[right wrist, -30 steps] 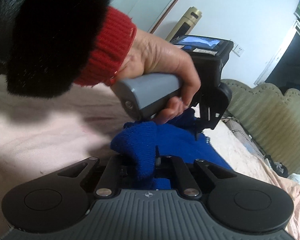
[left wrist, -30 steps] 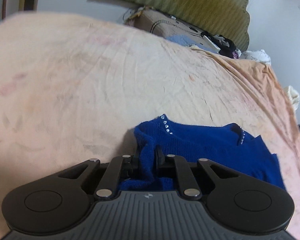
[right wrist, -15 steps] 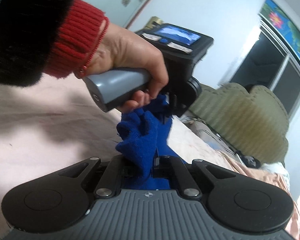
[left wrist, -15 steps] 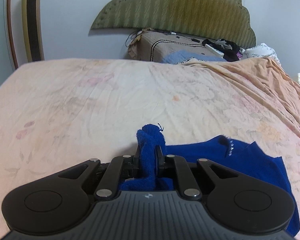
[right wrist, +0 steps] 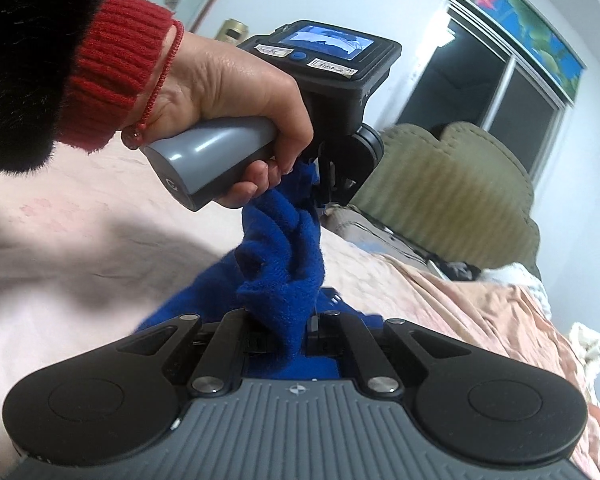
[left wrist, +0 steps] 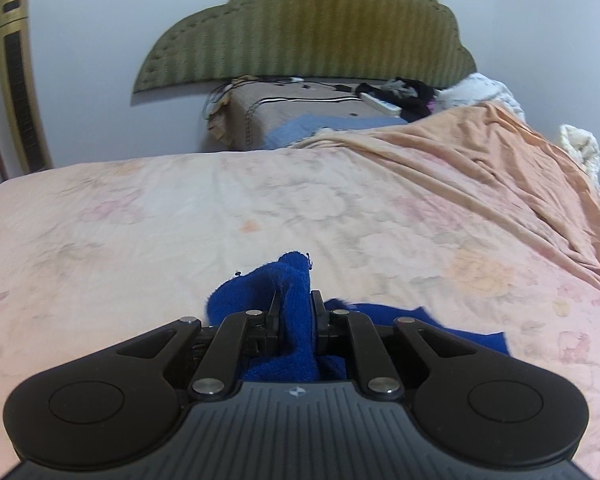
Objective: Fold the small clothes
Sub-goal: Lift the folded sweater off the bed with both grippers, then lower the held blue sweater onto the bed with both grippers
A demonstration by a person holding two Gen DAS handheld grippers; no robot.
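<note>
Two grippers each clamp a bunched part of one blue knit garment (left wrist: 296, 312). The left gripper (left wrist: 294, 308) has its jaws narrow and pressed on a fold that sticks up between them; the rest of the garment trails to the right, onto the bedsheet (left wrist: 180, 220). The right gripper (right wrist: 296, 332) likewise has its jaws nearly closed on a fold, and the cloth runs as a twisted band upward from it to the left gripper, seen in the right wrist view with a hand (right wrist: 236, 96) around its grey handle.

Open room: the pale floral bedsheet lies bare ahead of the left gripper as far as the pillow area. Its left edge drops off near a gold tower unit (left wrist: 18, 80) standing against the wall. On the right, an orange blanket (left wrist: 500, 168) rises in folds.

At the head stands a green padded headboard (left wrist: 320, 28), with a brown pillow (left wrist: 292, 116) and dark cloth items below it. A dark window (right wrist: 480, 96) shows in the right wrist view.
</note>
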